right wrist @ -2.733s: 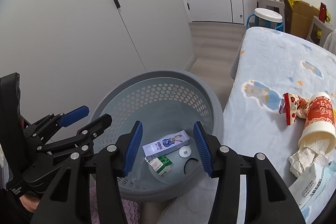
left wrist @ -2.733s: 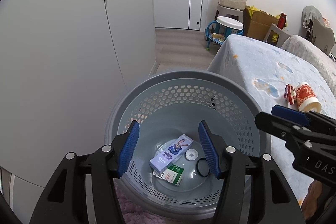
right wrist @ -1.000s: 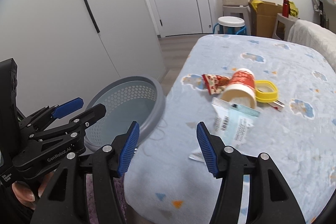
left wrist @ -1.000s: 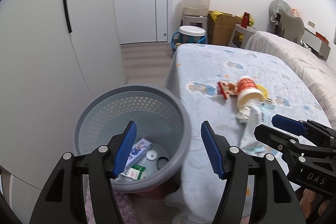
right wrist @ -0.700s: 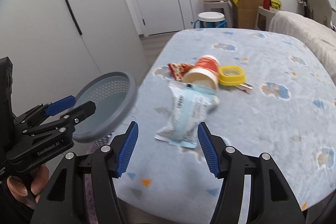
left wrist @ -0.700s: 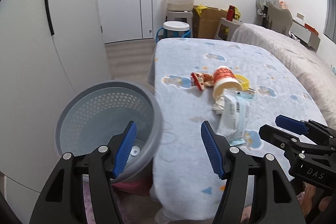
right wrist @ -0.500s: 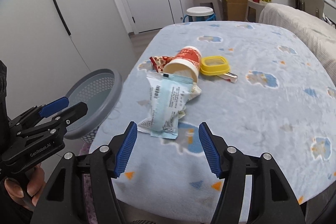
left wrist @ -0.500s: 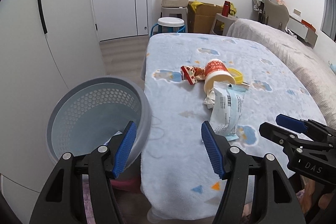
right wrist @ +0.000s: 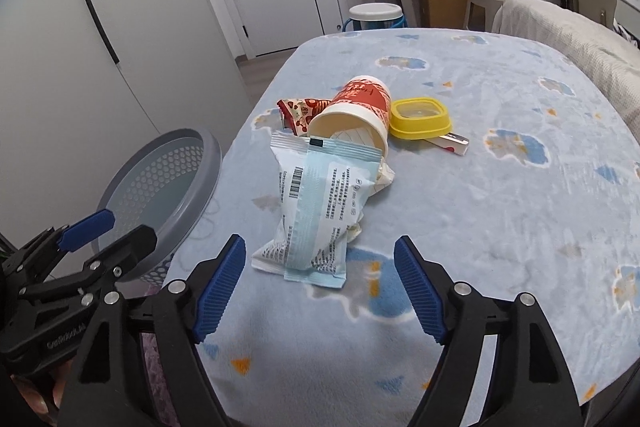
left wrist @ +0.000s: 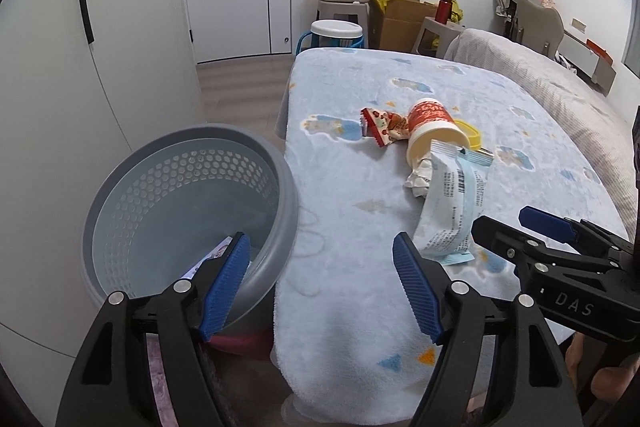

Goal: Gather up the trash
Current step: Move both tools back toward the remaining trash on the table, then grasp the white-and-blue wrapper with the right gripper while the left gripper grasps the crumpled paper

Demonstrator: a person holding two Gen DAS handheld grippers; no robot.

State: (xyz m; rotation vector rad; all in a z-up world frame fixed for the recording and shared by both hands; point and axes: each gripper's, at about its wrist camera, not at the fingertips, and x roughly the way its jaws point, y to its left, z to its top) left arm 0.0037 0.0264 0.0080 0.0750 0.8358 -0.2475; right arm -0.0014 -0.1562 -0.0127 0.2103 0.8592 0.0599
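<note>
- The right gripper (right wrist: 320, 285) hangs over the near edge of the blue blanket (right wrist: 500, 211), its blue-padded fingers (right wrist: 222, 277) spread wide with nothing between them.
- The pale blue wrapper (right wrist: 320, 205) lies flat on the blanket just ahead of those fingers; its near end sits in line with the gap between the tips, slightly toward the left finger, without touching either pad.
- The far end of the wrapper rests against the mouth of a red paper cup (right wrist: 356, 111) tipped on its side; crumpled white paper (right wrist: 382, 177) shows at the wrapper's right edge.
- A red snack packet (right wrist: 298, 111) lies just left of the cup, a yellow lid (right wrist: 420, 119) just right of it, and a small red-and-white box (right wrist: 452, 143) pokes out from under the lid.
- The left gripper (left wrist: 322, 285) is also spread wide and empty, straddling the rim of the grey basket (left wrist: 120, 187) and the blanket's edge (left wrist: 340, 227): its left finger (left wrist: 226, 279) is over the basket, its right finger over the blanket.
- In the left wrist view the wrapper (left wrist: 452, 211) lies just beyond and to the right of the right fingertip.
- The basket stands on the floor, touching the blanket's hanging side; a printed box (left wrist: 212, 255) shows at its bottom, partly hidden by the left finger.
</note>
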